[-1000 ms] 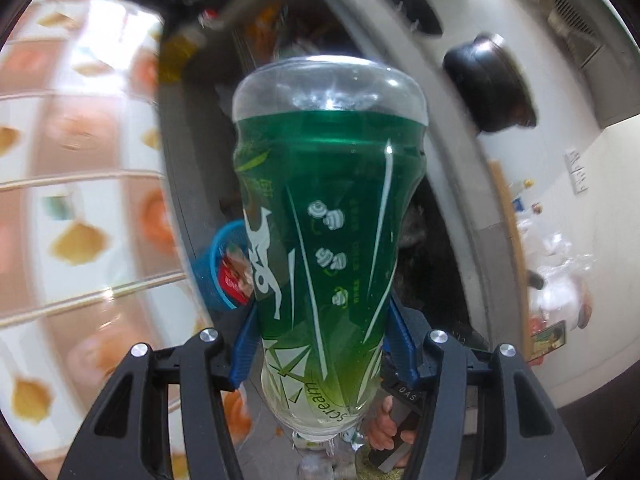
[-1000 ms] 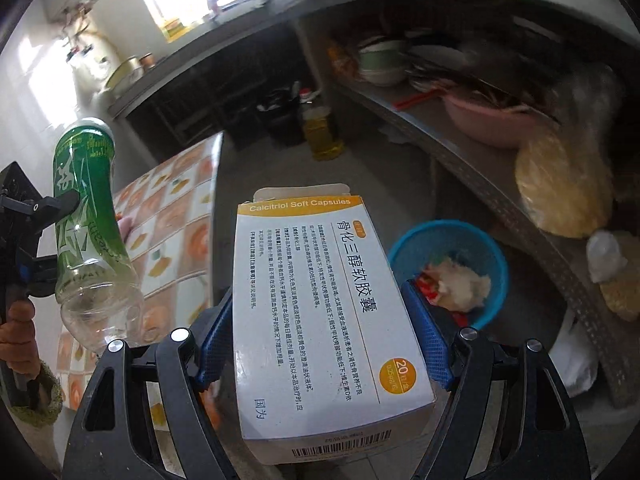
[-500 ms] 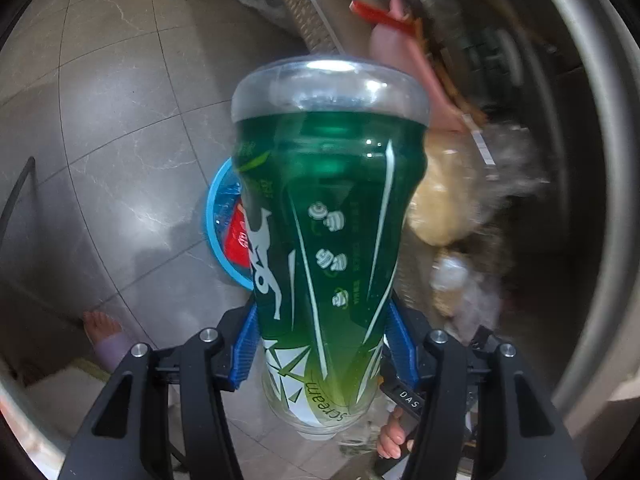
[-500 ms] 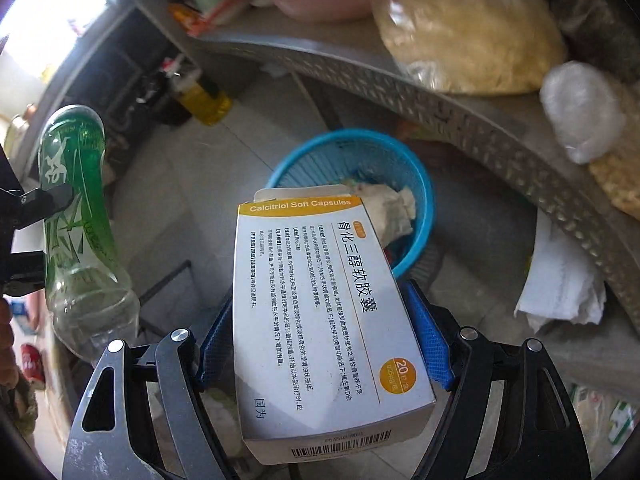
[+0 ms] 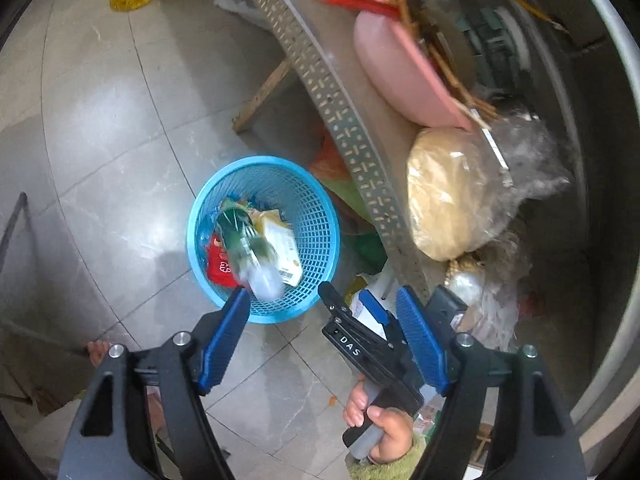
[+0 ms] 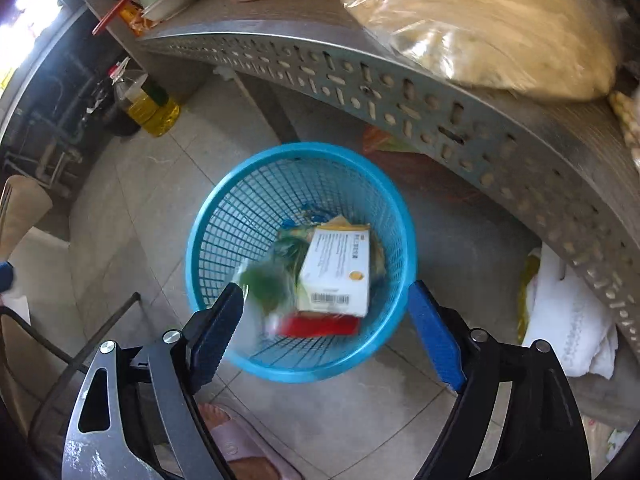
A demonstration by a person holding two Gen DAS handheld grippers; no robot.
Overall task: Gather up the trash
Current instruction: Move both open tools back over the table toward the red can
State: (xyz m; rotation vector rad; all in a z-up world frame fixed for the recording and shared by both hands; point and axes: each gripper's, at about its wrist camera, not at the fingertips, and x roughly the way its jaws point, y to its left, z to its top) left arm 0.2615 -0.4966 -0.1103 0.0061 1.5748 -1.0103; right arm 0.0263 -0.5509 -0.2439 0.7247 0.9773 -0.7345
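Right wrist view: both claws apart, empty; bottle and box inside basket.

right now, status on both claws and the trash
Both claws open, jaws just opened, nothing between them: left claw, right claw. Green bottle and capsule box in blue basket. Nothing in the way.

Blue plastic mesh basket on floor: green plastic bottle at 9 o'clock of white cardboard medicine box, perforated metal shelf at 1 o'clock
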